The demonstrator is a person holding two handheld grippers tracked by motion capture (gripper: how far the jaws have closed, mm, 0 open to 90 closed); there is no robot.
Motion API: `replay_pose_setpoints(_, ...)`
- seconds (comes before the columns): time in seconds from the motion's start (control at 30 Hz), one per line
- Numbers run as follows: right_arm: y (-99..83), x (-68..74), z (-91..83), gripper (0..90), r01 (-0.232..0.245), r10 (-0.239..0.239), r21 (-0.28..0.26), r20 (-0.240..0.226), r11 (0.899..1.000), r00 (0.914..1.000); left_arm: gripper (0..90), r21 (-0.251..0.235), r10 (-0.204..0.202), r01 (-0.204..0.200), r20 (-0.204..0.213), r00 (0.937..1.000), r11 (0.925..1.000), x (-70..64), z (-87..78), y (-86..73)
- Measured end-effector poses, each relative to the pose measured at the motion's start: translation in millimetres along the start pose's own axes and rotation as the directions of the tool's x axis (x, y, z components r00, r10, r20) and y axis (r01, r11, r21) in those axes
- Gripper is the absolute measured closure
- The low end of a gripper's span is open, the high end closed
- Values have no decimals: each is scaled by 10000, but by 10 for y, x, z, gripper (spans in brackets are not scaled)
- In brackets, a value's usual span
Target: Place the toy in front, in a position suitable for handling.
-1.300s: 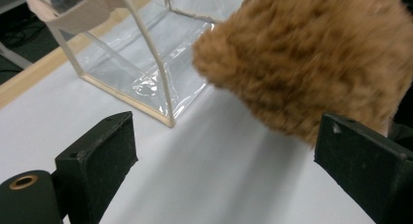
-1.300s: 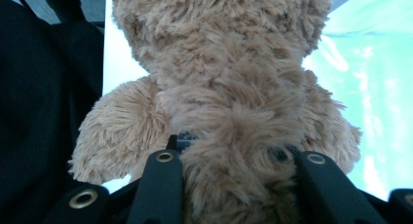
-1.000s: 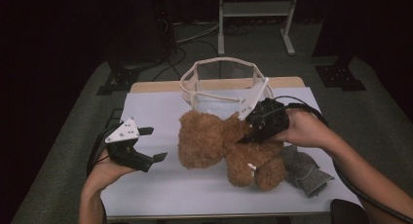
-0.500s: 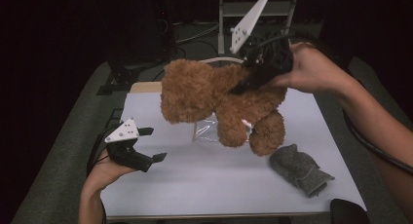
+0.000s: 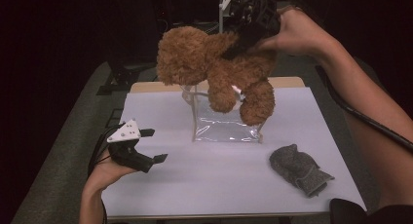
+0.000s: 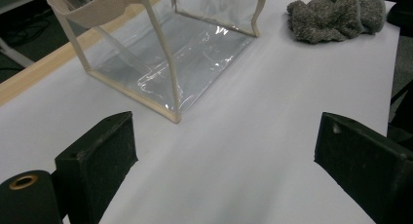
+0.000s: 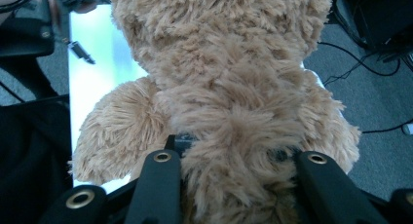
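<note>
We hold the teddy bear point(image 5: 214, 68) clamped in our right gripper point(image 5: 243, 39) at upper centre, above the clear bag point(image 5: 224, 121), next lowering it inside, while our left gripper point(image 5: 151, 146) waits open at lower left.

The high view looked down and forward over the white table point(image 5: 234, 185). The left gripper view sat low, sharing the clear plastic bag point(image 6: 160, 53) point(image 5: 224, 126). The right gripper view pressed close against the brown plush bear point(image 7: 224, 87) point(image 5: 214, 63).

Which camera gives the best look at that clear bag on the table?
The left gripper view: the clear bag stands close and unobstructed, open-topped. In the high view the teddy bear hangs over it, hiding its top.
</note>
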State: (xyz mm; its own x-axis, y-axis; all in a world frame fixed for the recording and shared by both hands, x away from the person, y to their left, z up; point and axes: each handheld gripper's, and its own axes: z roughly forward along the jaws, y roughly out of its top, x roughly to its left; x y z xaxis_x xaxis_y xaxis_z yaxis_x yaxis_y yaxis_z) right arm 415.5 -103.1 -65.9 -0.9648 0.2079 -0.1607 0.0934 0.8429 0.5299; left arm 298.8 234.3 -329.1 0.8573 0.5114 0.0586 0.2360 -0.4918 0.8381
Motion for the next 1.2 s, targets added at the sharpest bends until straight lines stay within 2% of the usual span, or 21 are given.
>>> replay_pose_setpoints(0.23, 50, -313, 95, 654, -501, 500, -5, -175, 9987, 9986, 73, 183, 48, -49, 18, 10000, 9998, 9, 21, -10)
replay_pose_setpoints(0.57, 115, -767, 432, 654, -1102, 1089, 468, 301, 9928, 9936, 73, 157, -40, 39, 57, 10000, 9999, 8, 19, -28)
replay_pose_setpoints(0.83, 122, -1046, 521, 654, -1465, 1394, 803, 876, 9859, 9864, 73, 167, -52, 52, 24, 10000, 9998, 20, 7, -41)
replay_pose_setpoints(0.93, 82, -1123, 580, 655, -1483, 1368, 1017, 1121, 9837, 9842, 73, 374, 74, -80, 145, 9999, 9993, 4, 39, -41)
replay_pose_setpoints(1.0, 46, -1166, 641, 655, -1646, 1480, 1139, 1414, 9798, 9788, 73, 379, 99, -106, 180, 9998, 9992, -5, 56, -37)
replay_pose_setpoints(1.07, 0, -1192, 712, 655, -1679, 1490, 1216, 1506, 9783, 9773, 73, 427, 158, -165, 183, 9997, 9989, -9, 59, -30)
replay_pose_setpoints(1.2, -70, -1134, 849, 654, -1533, 1336, 1408, 1404, 9781, 9811, 73, 275, 65, -71, 200, 9998, 9996, -24, 61, -26)
